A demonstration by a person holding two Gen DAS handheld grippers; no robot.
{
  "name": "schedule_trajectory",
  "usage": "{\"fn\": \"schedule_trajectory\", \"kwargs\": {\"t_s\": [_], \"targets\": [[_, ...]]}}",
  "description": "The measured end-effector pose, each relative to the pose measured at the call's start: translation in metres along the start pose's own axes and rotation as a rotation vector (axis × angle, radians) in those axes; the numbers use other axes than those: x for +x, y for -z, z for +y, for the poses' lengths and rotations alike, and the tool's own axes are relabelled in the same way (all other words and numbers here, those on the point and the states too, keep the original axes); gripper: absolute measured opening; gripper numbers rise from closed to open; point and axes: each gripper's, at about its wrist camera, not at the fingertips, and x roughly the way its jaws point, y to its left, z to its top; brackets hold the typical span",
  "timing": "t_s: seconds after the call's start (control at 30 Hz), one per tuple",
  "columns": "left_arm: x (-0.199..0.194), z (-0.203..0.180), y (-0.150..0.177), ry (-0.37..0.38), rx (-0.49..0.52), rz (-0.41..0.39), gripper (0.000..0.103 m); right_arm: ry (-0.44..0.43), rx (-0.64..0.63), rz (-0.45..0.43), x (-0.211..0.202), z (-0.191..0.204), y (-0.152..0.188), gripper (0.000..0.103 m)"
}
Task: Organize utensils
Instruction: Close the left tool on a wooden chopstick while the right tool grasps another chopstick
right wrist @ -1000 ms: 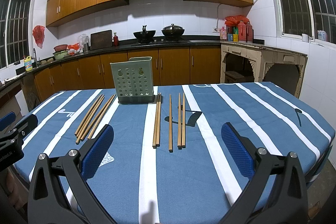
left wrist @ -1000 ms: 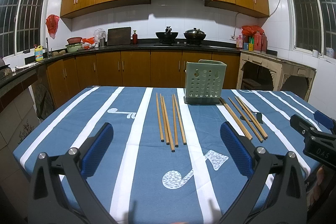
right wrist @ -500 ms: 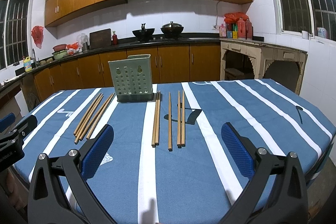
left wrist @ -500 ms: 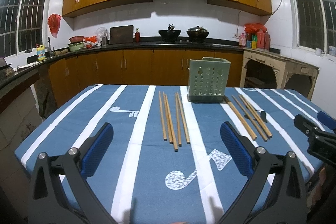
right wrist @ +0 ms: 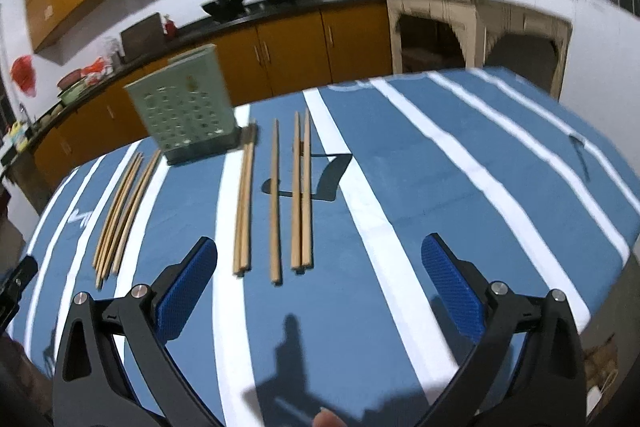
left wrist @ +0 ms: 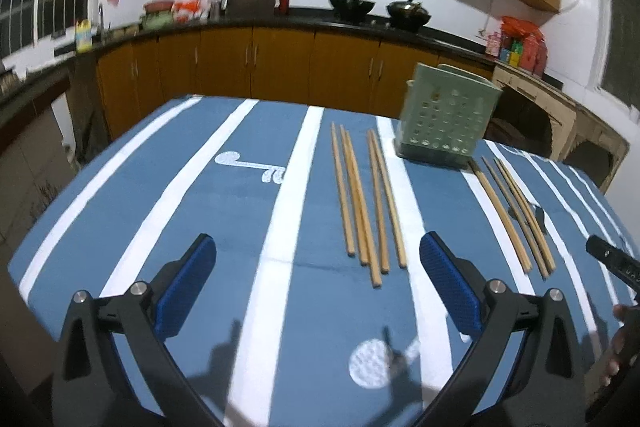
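The left gripper hovers over the striped blue table, its fingers spread wide and holding nothing. The right gripper is likewise wide open and empty. One group of wooden chopsticks lies left of the pale green perforated utensil holder; another group of chopsticks lies to its right.

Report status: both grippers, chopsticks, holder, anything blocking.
Left gripper open, empty, above the tablecloth. Right gripper open, empty. Chopsticks flat in two groups flanking the green holder, none inside that shows. Nothing blocking.
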Motion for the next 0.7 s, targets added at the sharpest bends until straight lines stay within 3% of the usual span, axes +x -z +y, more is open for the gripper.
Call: {"fn": "schedule_trajectory", "kwargs": {"t_s": [0.13, 0.27, 0.47, 0.7], "targets": [[0.020, 0.012, -0.016, -0.008, -0.012, 0.038, 0.098, -0.021, 0.030, 0.076, 0.025, -0.008, -0.021, 0.070], [0.039, 0.013, -0.025, 0.009, 0.001, 0.077, 0.079, -0.047, 0.035, 0.154, 0.055, -0.007, -0.032, 0.045], [0.067, 0.008, -0.030, 0.023, 0.025, 0.147, 0.057, -0.072, 0.027, 0.235, 0.086, -0.001, -0.033, 0.025], [0.086, 0.006, -0.031, 0.039, 0.022, 0.194, 0.051, -0.038, -0.028, 0.245, 0.097, 0.003, -0.034, 0.014]]}}
